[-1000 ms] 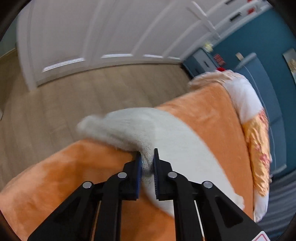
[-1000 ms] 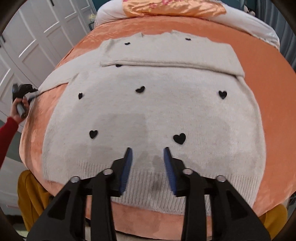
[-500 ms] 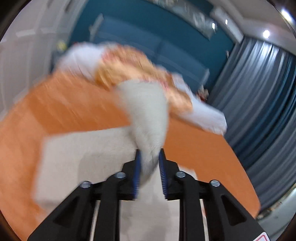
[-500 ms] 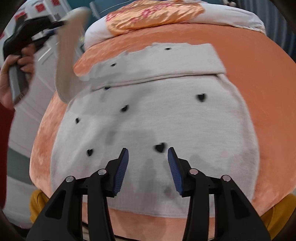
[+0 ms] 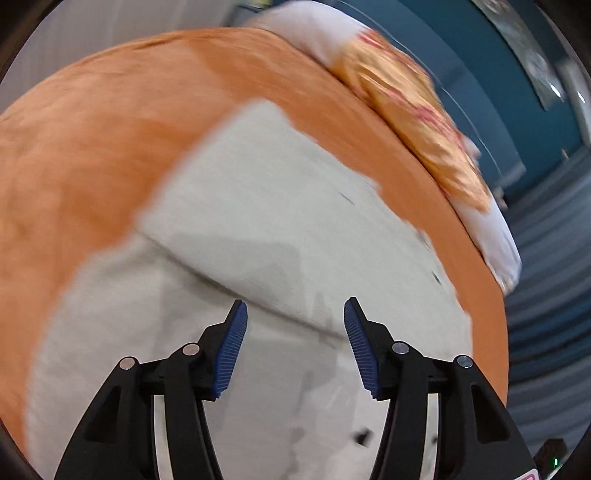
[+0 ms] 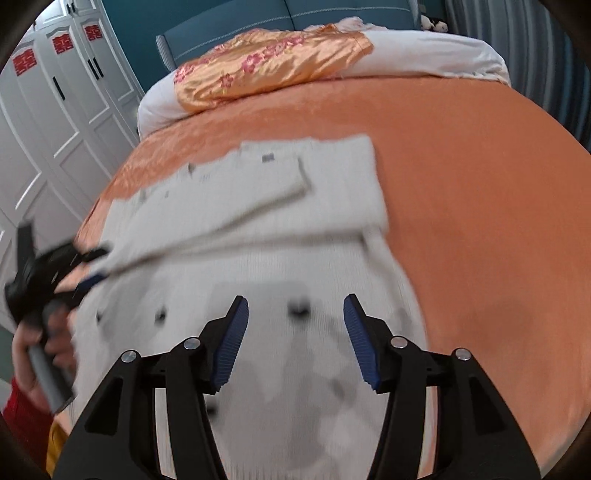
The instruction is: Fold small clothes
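Note:
A cream knit sweater with small black hearts [image 6: 258,258] lies flat on the orange bedspread [image 6: 461,184]. Both sleeves lie folded across its upper body; the left sleeve [image 6: 229,218] crosses diagonally over the right one. In the left wrist view the sweater [image 5: 266,206] fills the middle, blurred. My left gripper [image 5: 293,336] is open and empty just above the folded sleeve; it also shows in the right wrist view [image 6: 88,275] at the sweater's left edge. My right gripper [image 6: 295,332] is open and empty above the sweater's lower body.
An orange floral quilt on white bedding [image 6: 273,62] lies at the head of the bed. White wardrobe doors [image 6: 55,122] stand to the left, a blue headboard [image 6: 295,14] behind, grey curtains [image 5: 546,258] at the right.
My left gripper carried the left sleeve across the sweater's chest, laid it down and opened. My right gripper has risen and moved back a little.

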The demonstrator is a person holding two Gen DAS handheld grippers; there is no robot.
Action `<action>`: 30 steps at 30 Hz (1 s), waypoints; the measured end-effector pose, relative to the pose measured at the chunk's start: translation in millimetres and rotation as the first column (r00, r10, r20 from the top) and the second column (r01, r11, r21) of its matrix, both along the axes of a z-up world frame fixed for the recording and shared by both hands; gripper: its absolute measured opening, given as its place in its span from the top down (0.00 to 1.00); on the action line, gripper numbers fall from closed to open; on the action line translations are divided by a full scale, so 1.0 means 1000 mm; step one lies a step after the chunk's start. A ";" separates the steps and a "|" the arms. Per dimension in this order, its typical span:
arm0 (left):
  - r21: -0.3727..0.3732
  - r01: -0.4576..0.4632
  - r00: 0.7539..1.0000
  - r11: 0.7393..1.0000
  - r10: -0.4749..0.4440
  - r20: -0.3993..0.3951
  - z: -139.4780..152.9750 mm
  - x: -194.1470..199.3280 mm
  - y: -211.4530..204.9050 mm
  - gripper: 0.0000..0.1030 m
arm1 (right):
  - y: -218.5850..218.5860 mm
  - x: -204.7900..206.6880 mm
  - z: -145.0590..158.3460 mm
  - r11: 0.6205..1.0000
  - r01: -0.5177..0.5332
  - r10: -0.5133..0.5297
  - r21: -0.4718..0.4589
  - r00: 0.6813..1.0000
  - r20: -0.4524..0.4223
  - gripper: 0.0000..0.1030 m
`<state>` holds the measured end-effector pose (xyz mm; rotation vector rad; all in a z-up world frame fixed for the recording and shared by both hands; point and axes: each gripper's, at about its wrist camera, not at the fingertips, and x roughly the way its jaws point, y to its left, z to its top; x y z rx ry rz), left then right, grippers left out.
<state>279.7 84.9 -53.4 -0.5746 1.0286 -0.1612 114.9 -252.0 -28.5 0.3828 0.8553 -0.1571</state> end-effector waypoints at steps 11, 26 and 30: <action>-0.207 -0.226 0.971 0.952 0.203 -0.127 -0.026 0.004 0.046 0.37 | -0.026 0.142 -0.045 0.987 0.102 -0.084 0.126 0.987 -0.139 0.43; -0.007 -0.193 0.974 0.981 0.193 0.117 0.013 0.034 0.051 0.95 | -0.002 0.108 0.045 0.991 -0.071 0.040 0.115 0.967 0.251 0.95; 0.073 -0.161 0.987 0.984 0.161 0.001 -0.037 0.034 0.038 0.95 | -0.023 0.120 -0.059 0.988 0.062 -0.048 0.144 0.994 -0.098 0.95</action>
